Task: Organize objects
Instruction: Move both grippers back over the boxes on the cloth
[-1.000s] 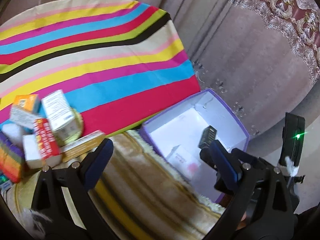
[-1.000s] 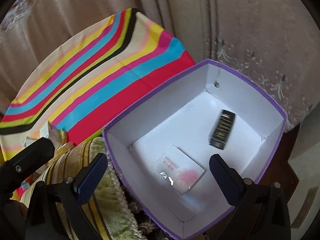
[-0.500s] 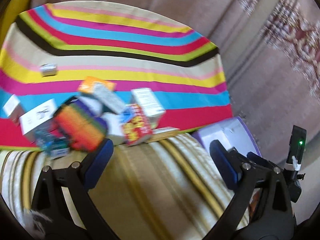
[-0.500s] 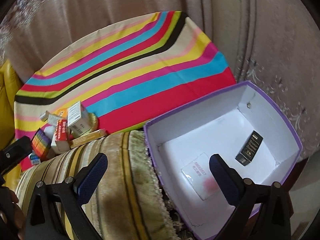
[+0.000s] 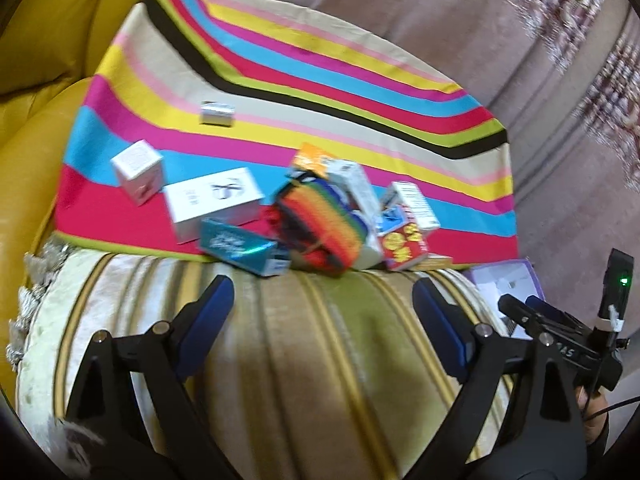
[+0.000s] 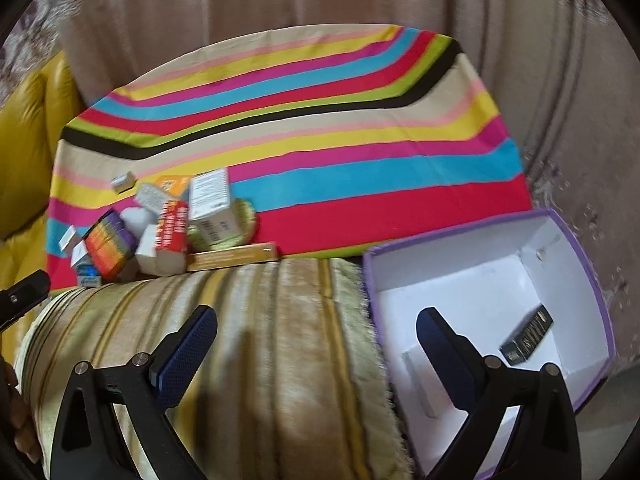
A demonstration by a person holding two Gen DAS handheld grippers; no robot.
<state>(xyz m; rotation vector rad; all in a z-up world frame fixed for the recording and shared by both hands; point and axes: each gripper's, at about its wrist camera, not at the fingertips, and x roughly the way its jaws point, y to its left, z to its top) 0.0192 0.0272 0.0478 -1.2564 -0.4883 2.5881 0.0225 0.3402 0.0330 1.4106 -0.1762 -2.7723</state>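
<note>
Reading it as the pick-up approach: left claw [image 5: 324, 312], empty and narrowing, has the pile of small cardboard boxes [image 5: 320, 216] just above centre frame, nearer than the slack, empty right claw [image 6: 316, 340], with the purple-rimmed white box [image 6: 560, 280] at lower right.

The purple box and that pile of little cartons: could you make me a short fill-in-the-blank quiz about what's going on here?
1. The purple box is ____ inside.
2. The black carton lies inside the ____.
3. The striped cloth holds the rainbow carton and a ____ blue-green carton at its front edge.
4. The right gripper holds ____.

Missing words: white; purple box; shiny; nothing
</note>
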